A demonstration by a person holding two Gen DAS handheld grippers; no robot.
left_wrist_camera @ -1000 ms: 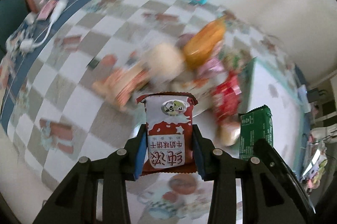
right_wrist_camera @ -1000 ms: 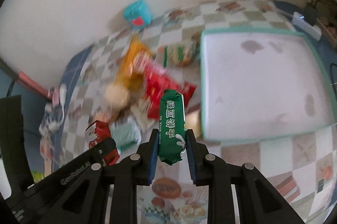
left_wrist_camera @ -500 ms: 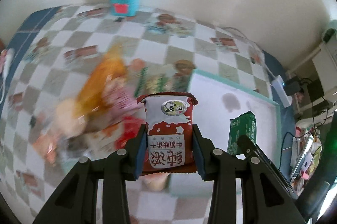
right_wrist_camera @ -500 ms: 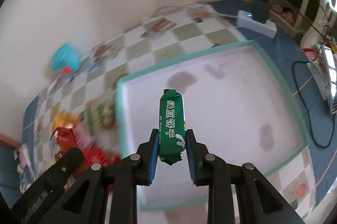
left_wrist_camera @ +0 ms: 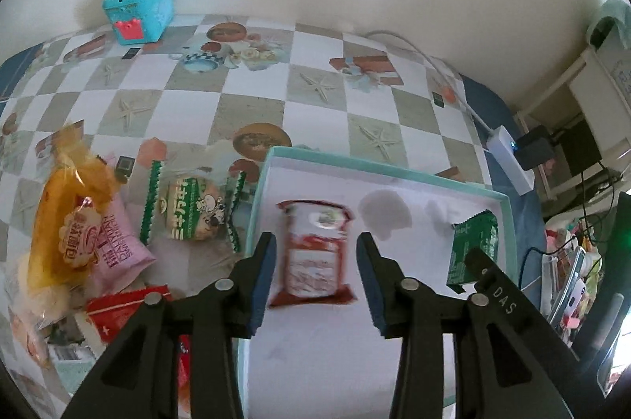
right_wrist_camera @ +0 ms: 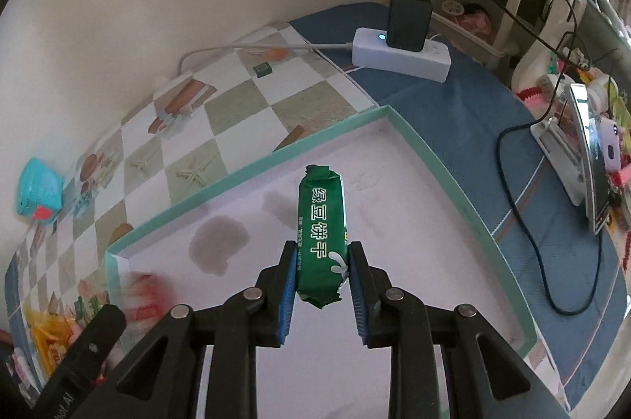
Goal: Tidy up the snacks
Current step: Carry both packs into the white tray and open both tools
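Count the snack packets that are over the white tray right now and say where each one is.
2. The red packet is between the opening left gripper pads, untouched. The green packet is clamped in the right gripper above the white tray.

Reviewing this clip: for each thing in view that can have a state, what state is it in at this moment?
left gripper: jaws opening, pads clear of the packet
red biscuit packet: released, blurred, over the tray
right gripper: shut on the green biscuit packet
green biscuit packet: held upright over the tray
tray: open, stained white floor
power strip: indicator lit, black adapter plugged in
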